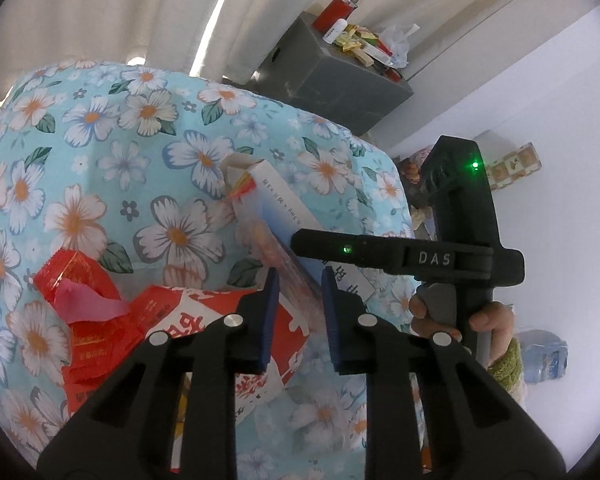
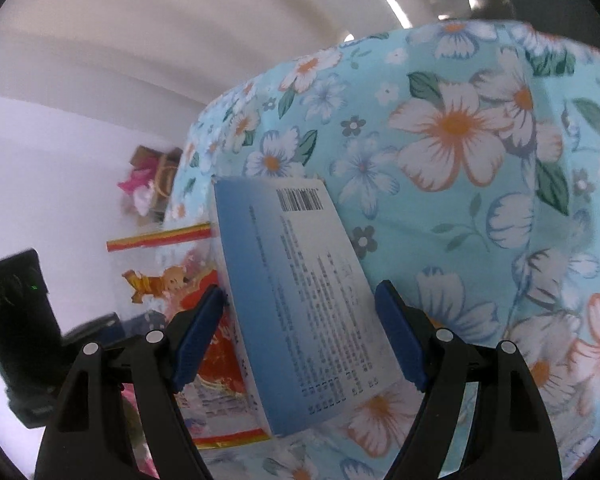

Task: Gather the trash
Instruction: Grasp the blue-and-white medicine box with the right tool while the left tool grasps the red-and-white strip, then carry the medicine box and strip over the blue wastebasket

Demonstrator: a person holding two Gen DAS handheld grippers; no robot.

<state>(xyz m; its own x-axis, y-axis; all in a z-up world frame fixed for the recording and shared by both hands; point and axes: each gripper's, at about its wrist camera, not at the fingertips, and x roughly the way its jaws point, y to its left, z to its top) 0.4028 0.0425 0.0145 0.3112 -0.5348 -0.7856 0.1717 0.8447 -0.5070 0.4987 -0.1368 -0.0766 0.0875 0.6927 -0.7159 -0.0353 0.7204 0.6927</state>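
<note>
Two grippers and one blue-and-white box in play, plus a heap of red wrappers, all on a bed with a turquoise flowered cover [image 1: 100,128].

Starting off to the left of the left gripper [image 1: 298,312]: crumpled red wrappers [image 1: 84,320] with a pink scrap on top. I can't count them, they're all mashed together and partly under the fingers. Right under its left finger sits a red-and-white packet [image 1: 204,320], print cut off. Between its blue pads [image 1: 270,312] is the edge of a clear printed wrapper lying against the box; the jaws are pulled in narrow, but whether they actually pinch it I honestly can't tell.

The box [image 2: 300,300] is long and flat, blue fading to white, barcode at the far end, tiny text too small to read. It lies slanted on the cover between the right gripper [image 2: 300,340]'s fingers, which stand wide, with daylight on the right side, so not clamped. Left of those fingers, a clear wrapper with a cartoon figure [image 2: 168,280].
</note>
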